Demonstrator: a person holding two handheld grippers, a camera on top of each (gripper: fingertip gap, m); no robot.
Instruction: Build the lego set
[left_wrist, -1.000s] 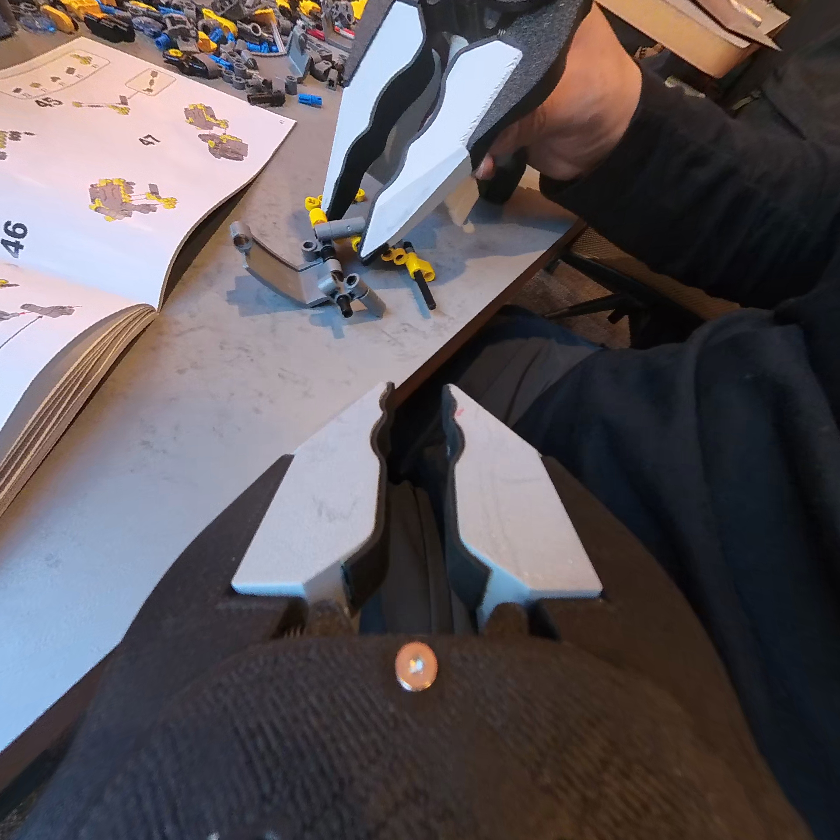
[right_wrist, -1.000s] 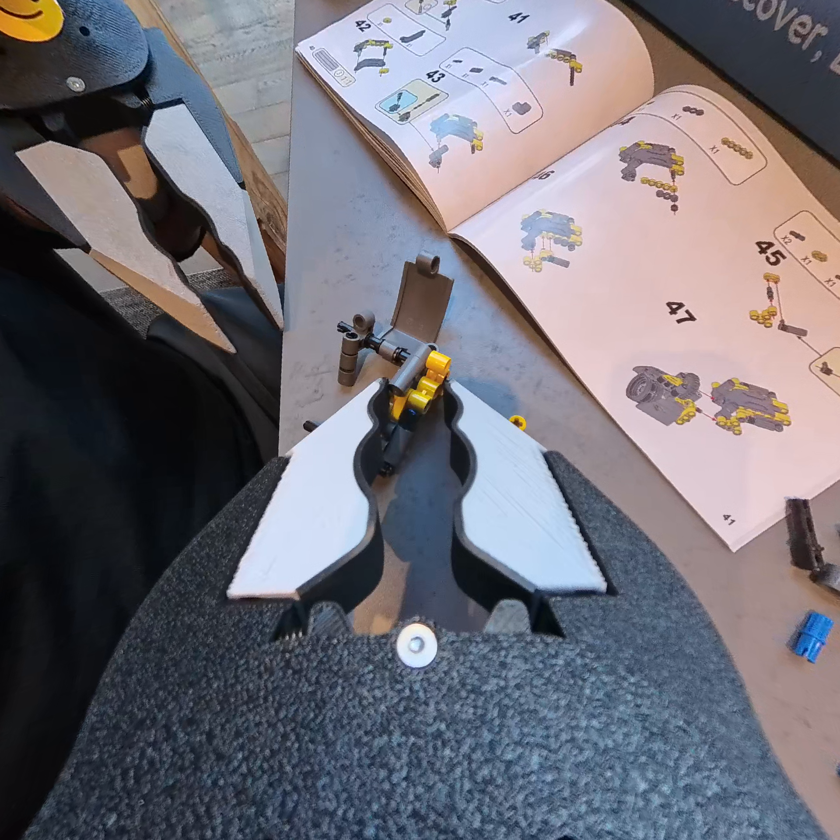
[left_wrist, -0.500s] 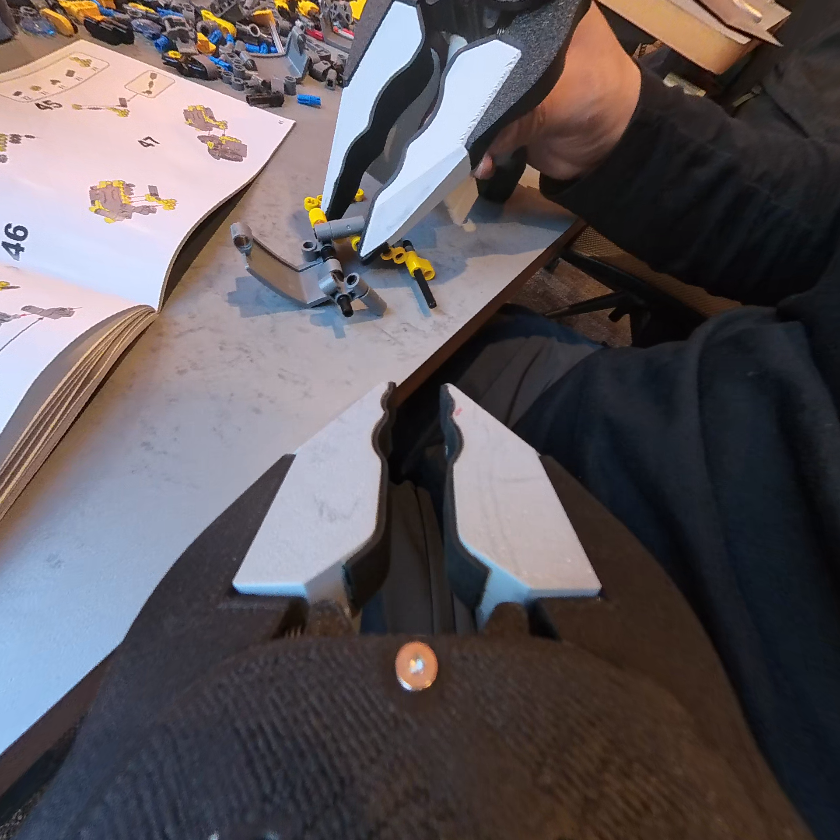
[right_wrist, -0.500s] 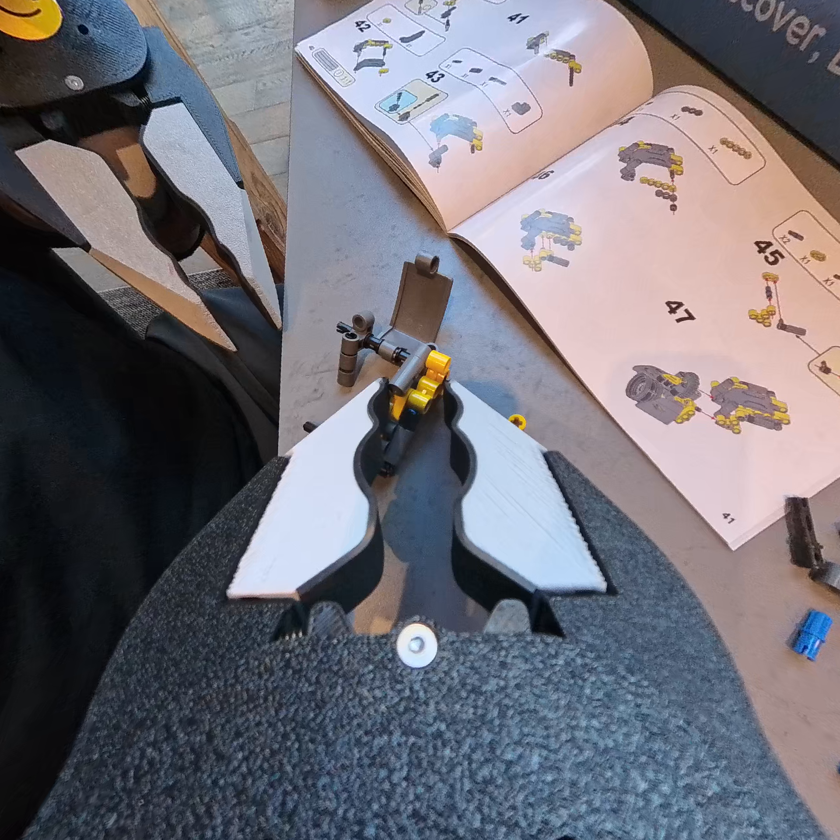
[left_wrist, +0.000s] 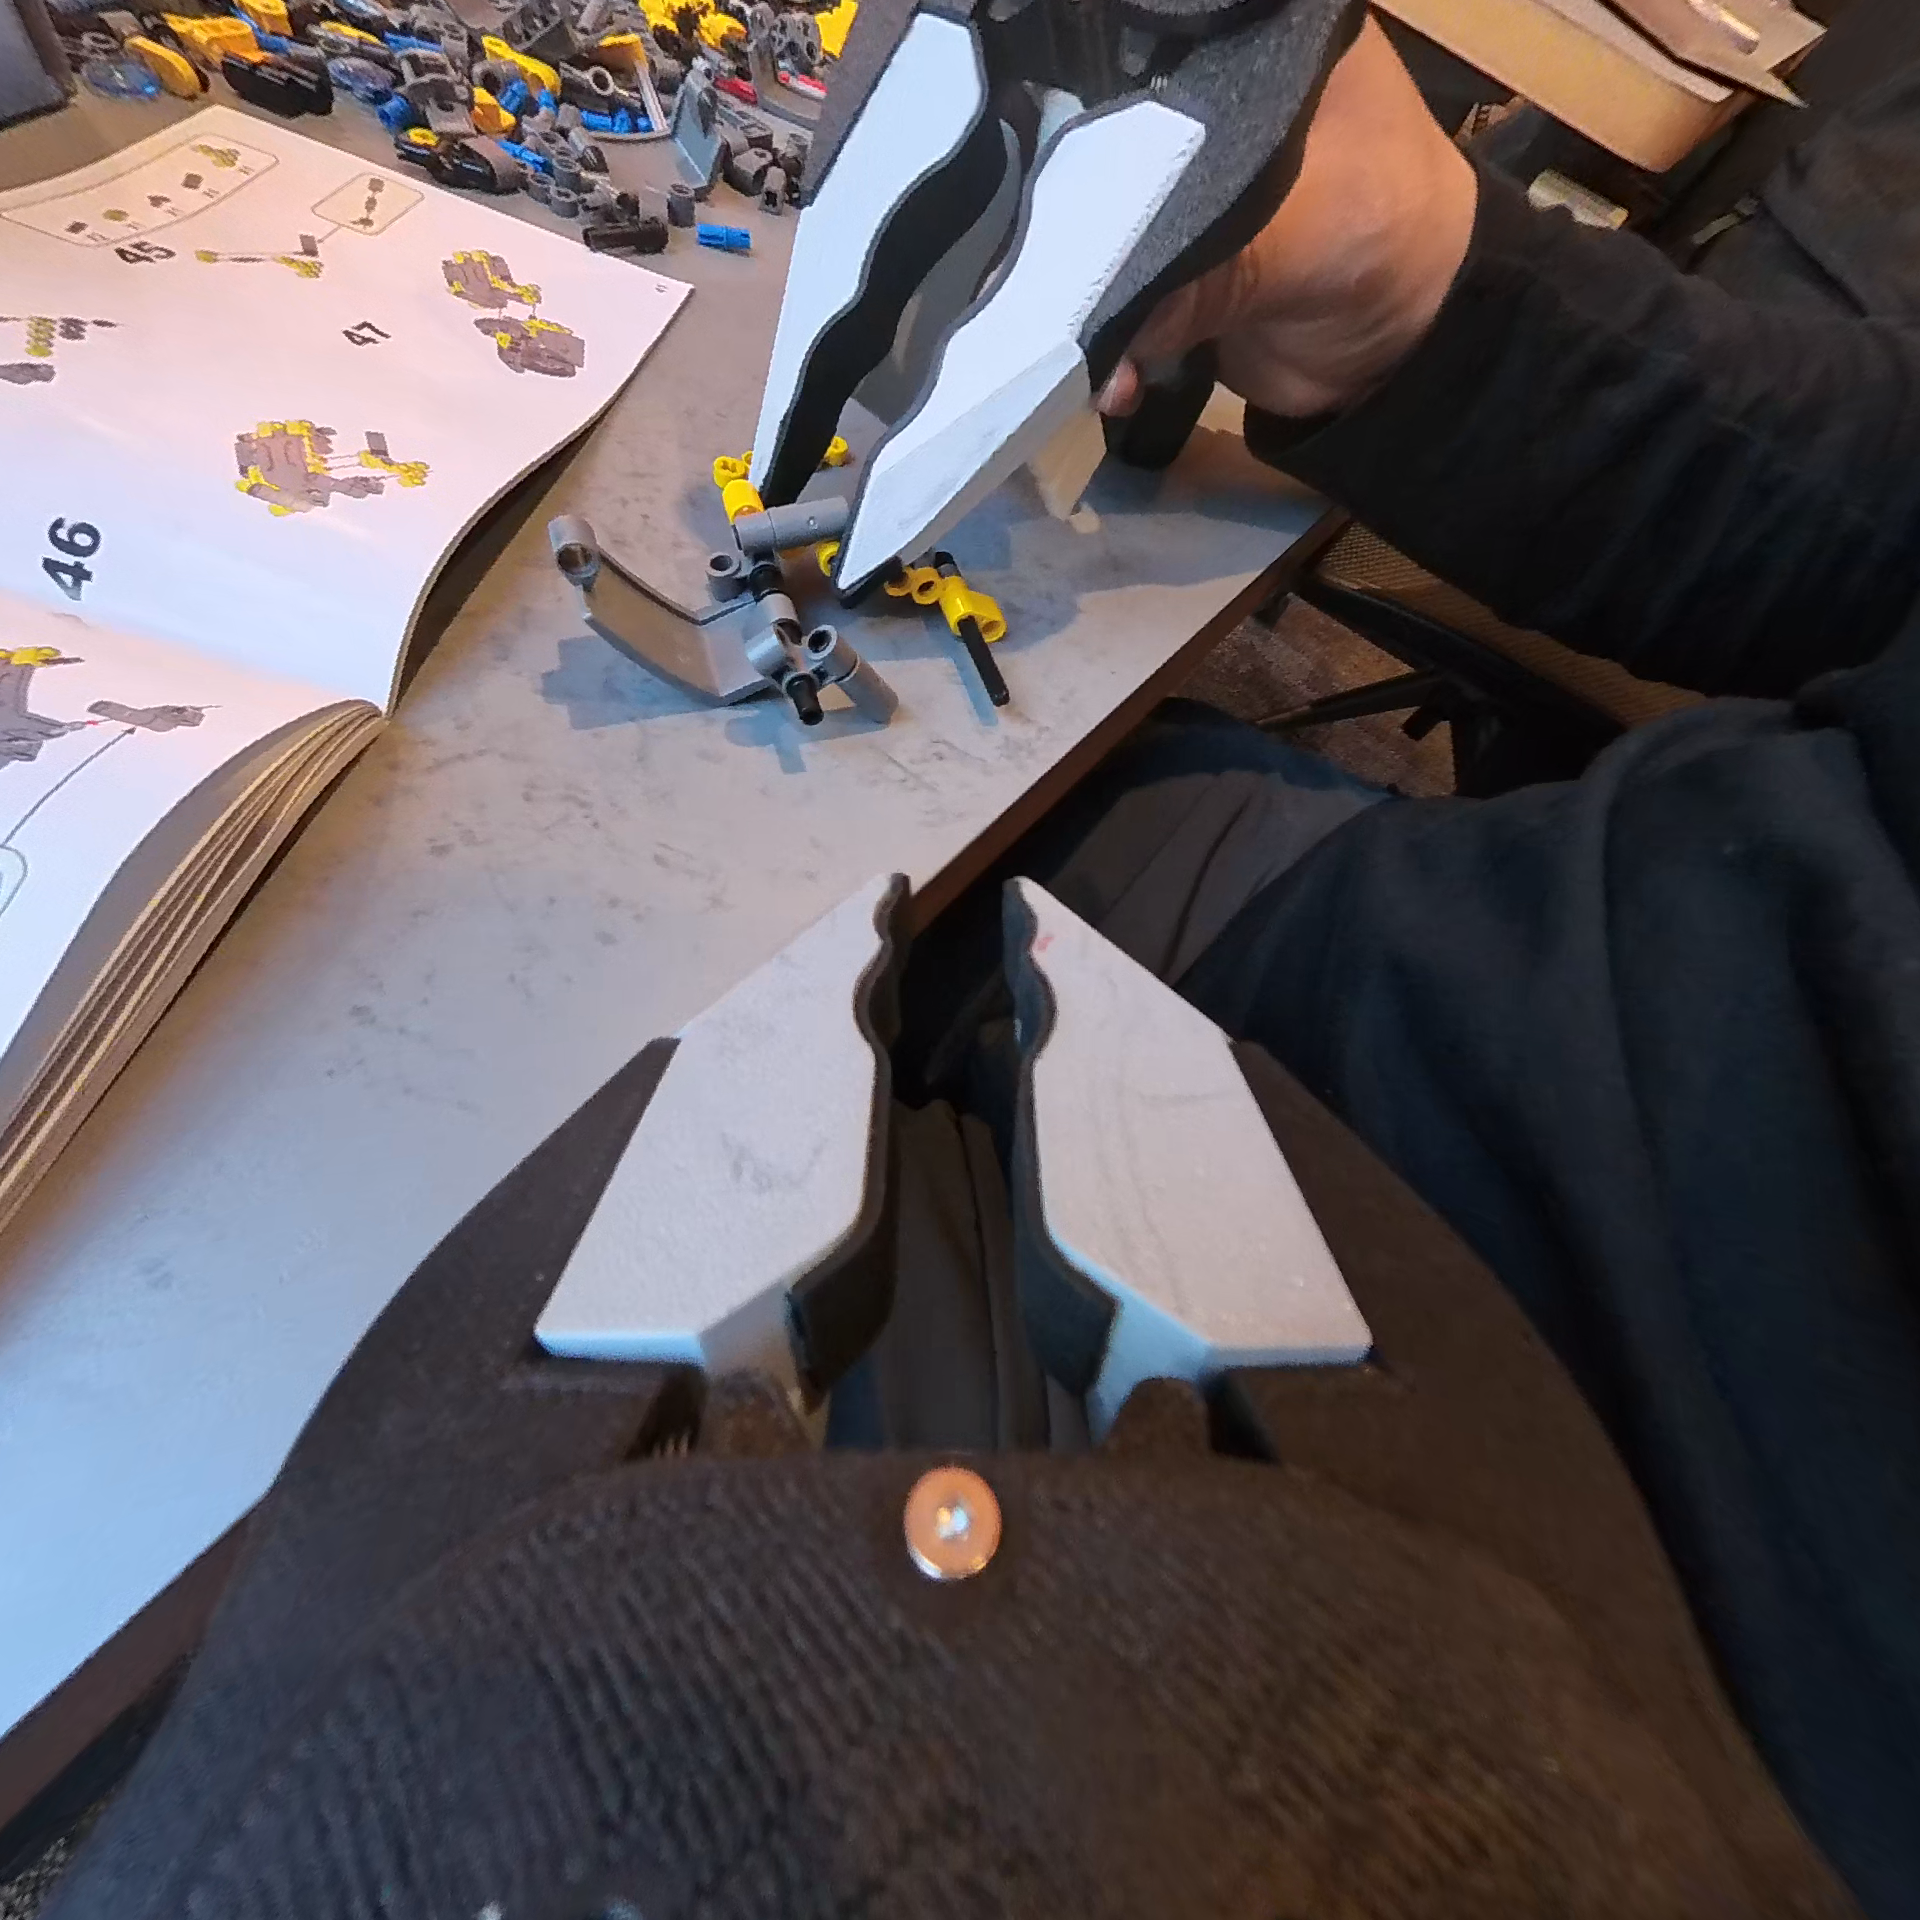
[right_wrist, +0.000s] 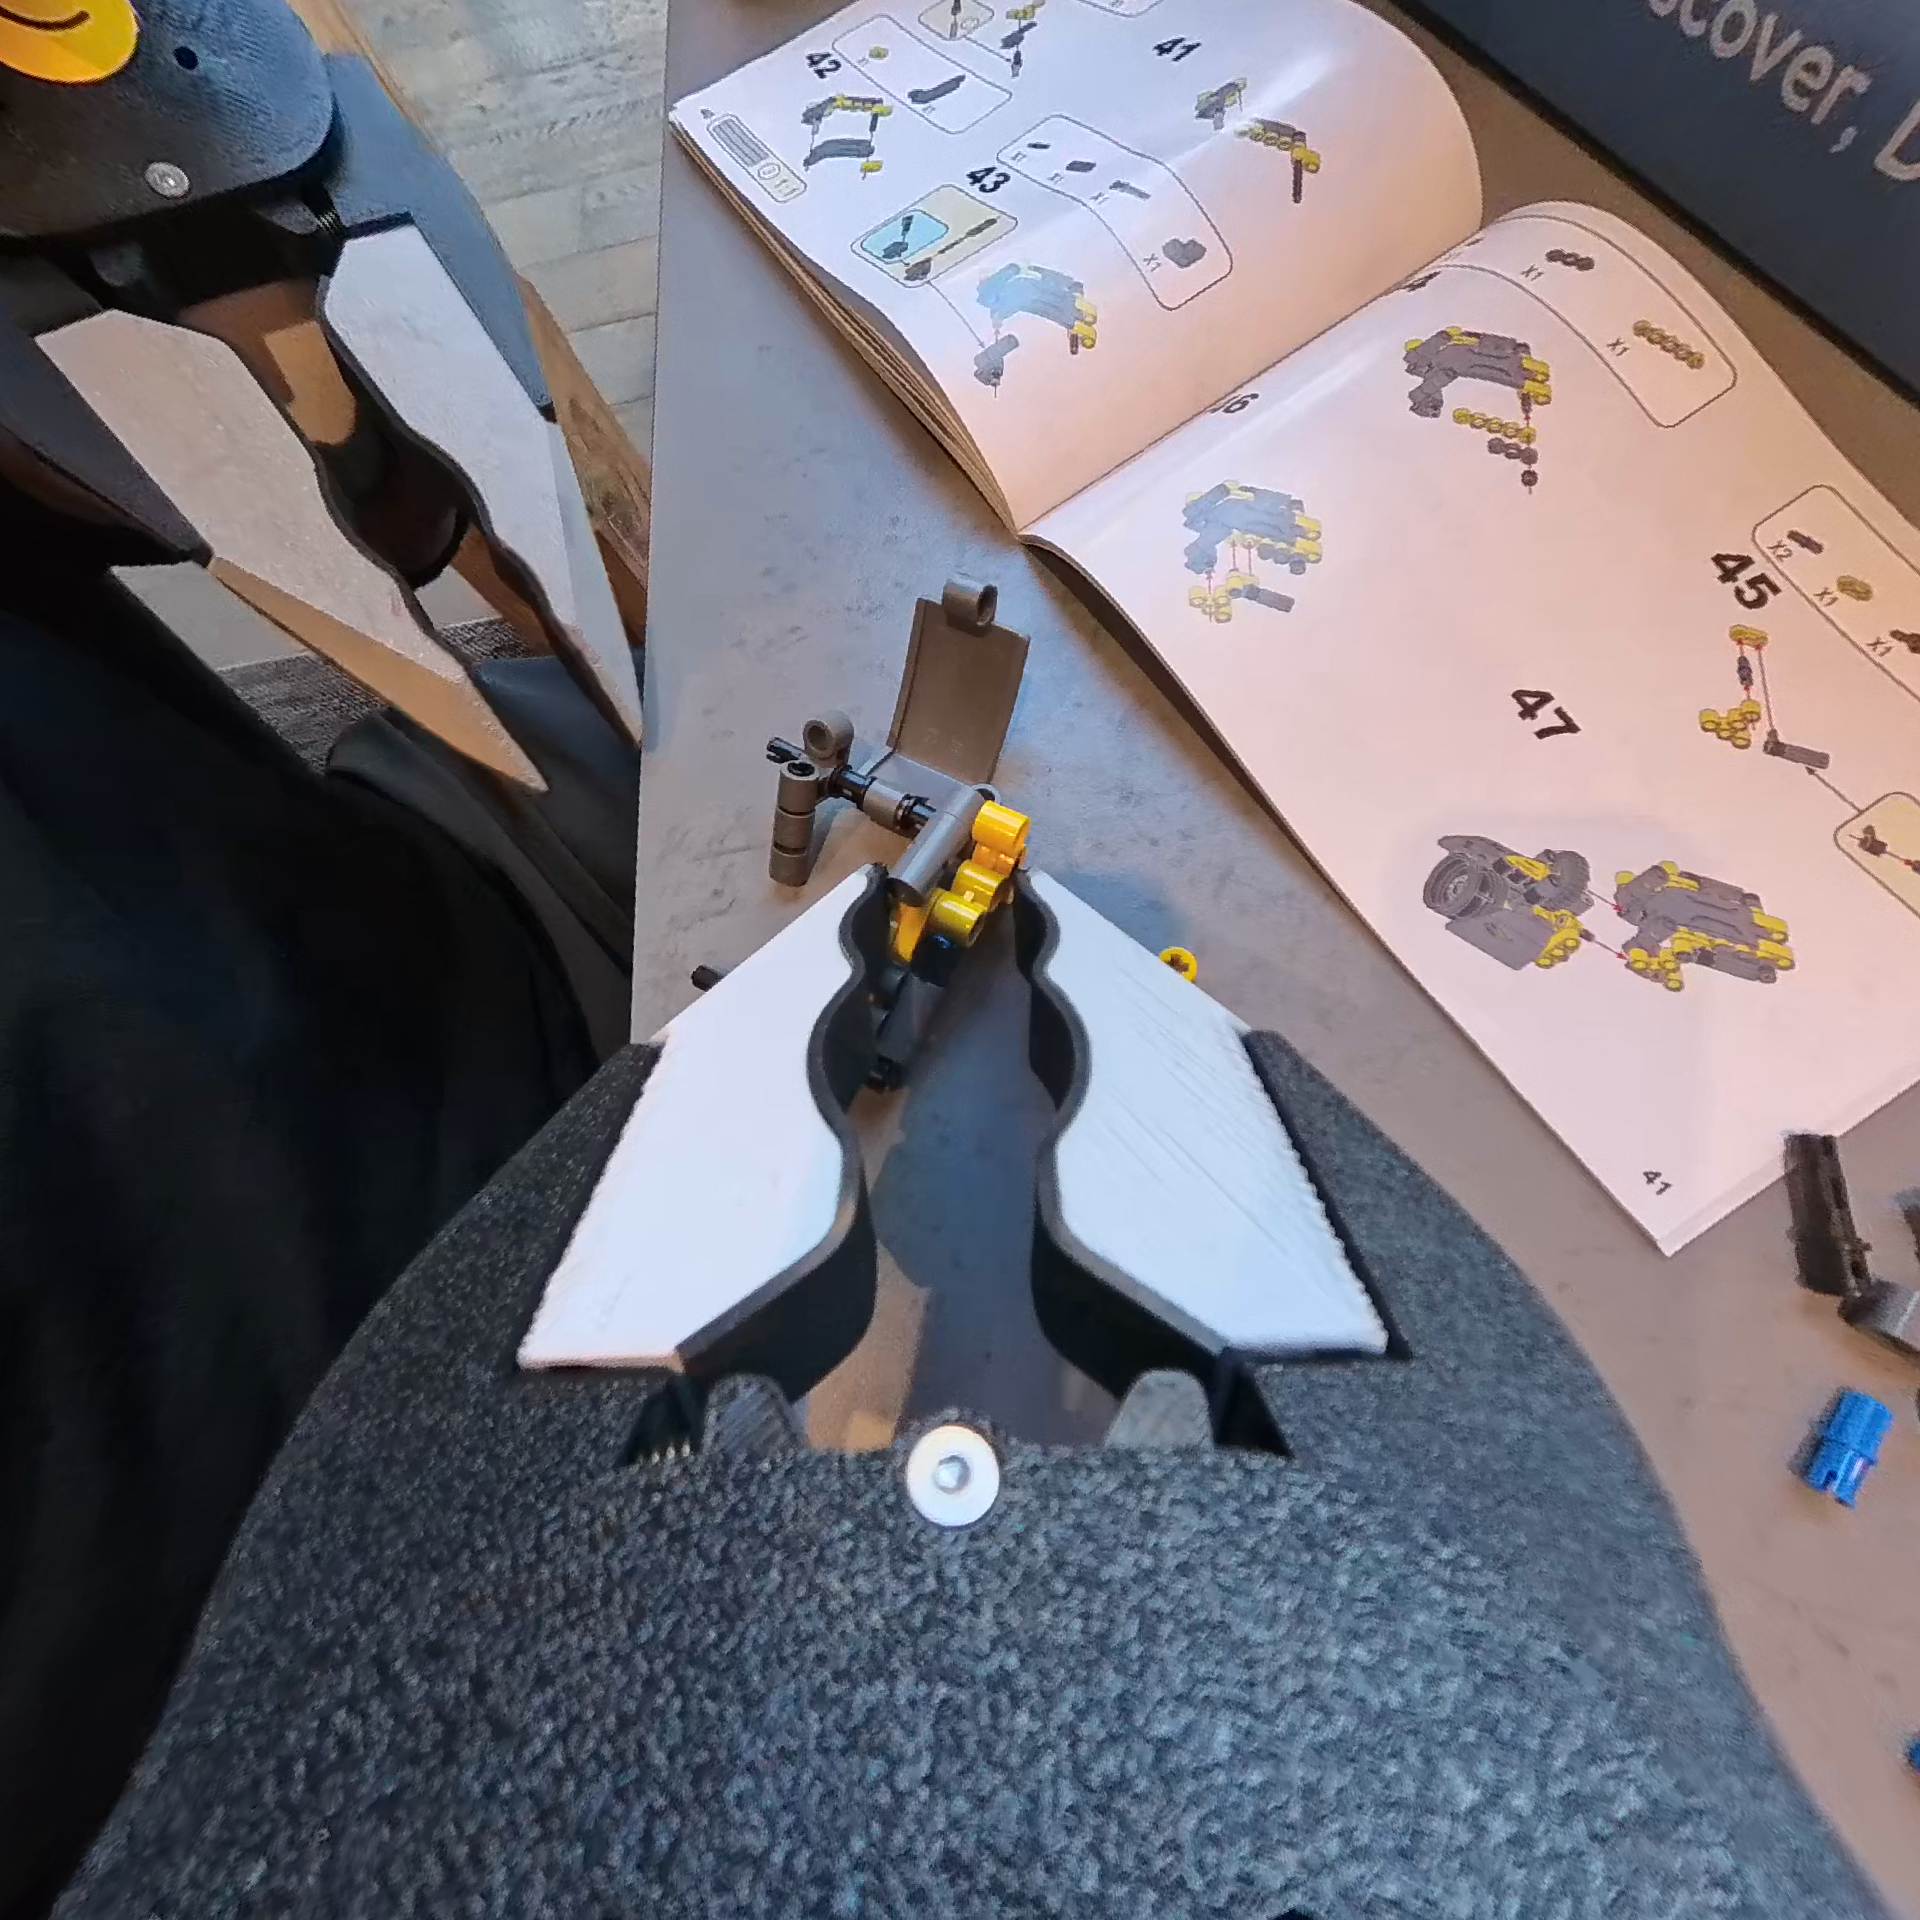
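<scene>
Right gripper (right_wrist: 940, 883): lowered to the grey table (right_wrist: 790, 499), jaws narrowly parted around a small brick assembly (right_wrist: 914, 800), fingertips on either side of its yellow connectors (right_wrist: 982, 868); whether they pinch it cannot be told. The assembly has a curved dark-grey panel (right_wrist: 961, 686) at 12 o'clock from the fingertips, grey tubular connectors, black pins and a yellow stack at its near end.

Left gripper (left_wrist: 951, 894): off the table edge over dark clothing, jaws narrowly apart, holding nothing.

Open instruction booklet (right_wrist: 1455, 499): at 1 o'clock from the assembly.

Loose blue pin (right_wrist: 1839, 1444): at 4 o'clock.

Heap of mixed bricks (left_wrist: 499, 83): far table end.
</scene>
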